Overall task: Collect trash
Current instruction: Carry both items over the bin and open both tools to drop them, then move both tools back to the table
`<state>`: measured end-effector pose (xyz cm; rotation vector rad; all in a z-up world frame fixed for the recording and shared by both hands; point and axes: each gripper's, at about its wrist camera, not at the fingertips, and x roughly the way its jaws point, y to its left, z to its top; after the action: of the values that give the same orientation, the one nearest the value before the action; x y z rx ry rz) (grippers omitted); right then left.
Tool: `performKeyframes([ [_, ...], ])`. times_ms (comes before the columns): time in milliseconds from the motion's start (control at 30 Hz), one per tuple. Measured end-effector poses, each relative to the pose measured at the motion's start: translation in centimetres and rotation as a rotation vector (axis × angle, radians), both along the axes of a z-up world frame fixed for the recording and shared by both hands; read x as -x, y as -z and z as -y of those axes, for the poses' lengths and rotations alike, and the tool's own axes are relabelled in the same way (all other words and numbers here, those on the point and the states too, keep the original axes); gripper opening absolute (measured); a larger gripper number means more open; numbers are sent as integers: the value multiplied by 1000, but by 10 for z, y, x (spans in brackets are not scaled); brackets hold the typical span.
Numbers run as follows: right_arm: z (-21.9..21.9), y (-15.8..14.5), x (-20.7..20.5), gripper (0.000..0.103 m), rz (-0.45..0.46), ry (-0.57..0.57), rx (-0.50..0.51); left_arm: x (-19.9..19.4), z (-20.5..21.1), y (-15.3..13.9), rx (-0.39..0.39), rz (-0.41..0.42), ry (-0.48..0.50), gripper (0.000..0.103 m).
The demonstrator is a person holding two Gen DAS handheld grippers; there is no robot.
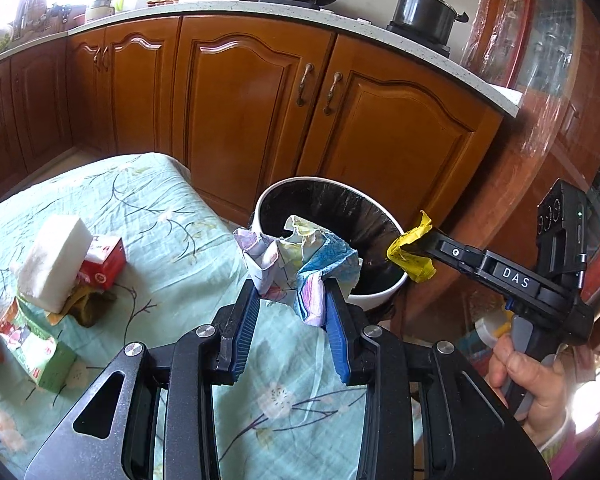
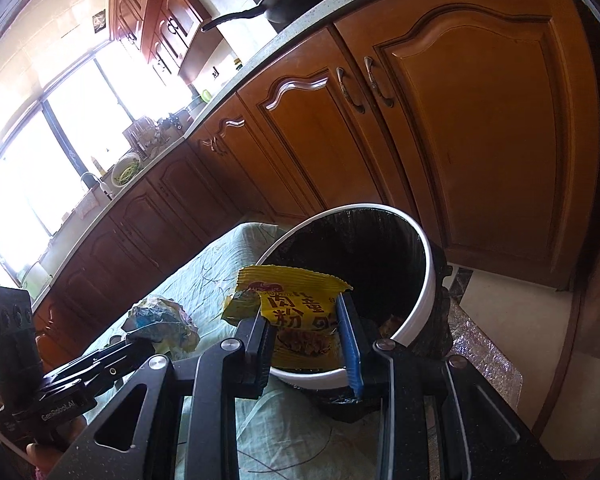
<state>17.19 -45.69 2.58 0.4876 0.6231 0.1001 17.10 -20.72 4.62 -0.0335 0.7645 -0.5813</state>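
Fingers clamping one crumpled wrapper, one yellow packet

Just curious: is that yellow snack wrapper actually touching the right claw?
Touching. The right wrist view shows the yellow snack wrapper pinched between the right claw's fingers.

i'm seeing one white round plastic bin with a black liner, one crumpled pastel paper wad, one yellow printed snack wrapper, and two black two-finger grippers.
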Motion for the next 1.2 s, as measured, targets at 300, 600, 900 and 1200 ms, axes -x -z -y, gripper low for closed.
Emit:
performKeyframes([
  [300,6,6,-22,30,-56,4,27,-27,37,0,-34,0,38,31],
  [600,13,14,-33,30,-91,14,53,-54,63,10,-75,-37,63,31],
  [900,16,18,-47,43,-110,4,55,-61,77,28,-97,-86,79,34],
  [1200,18,15,-42,63,-84,18,30,-62,72,26,-94,-88,65,59],
])
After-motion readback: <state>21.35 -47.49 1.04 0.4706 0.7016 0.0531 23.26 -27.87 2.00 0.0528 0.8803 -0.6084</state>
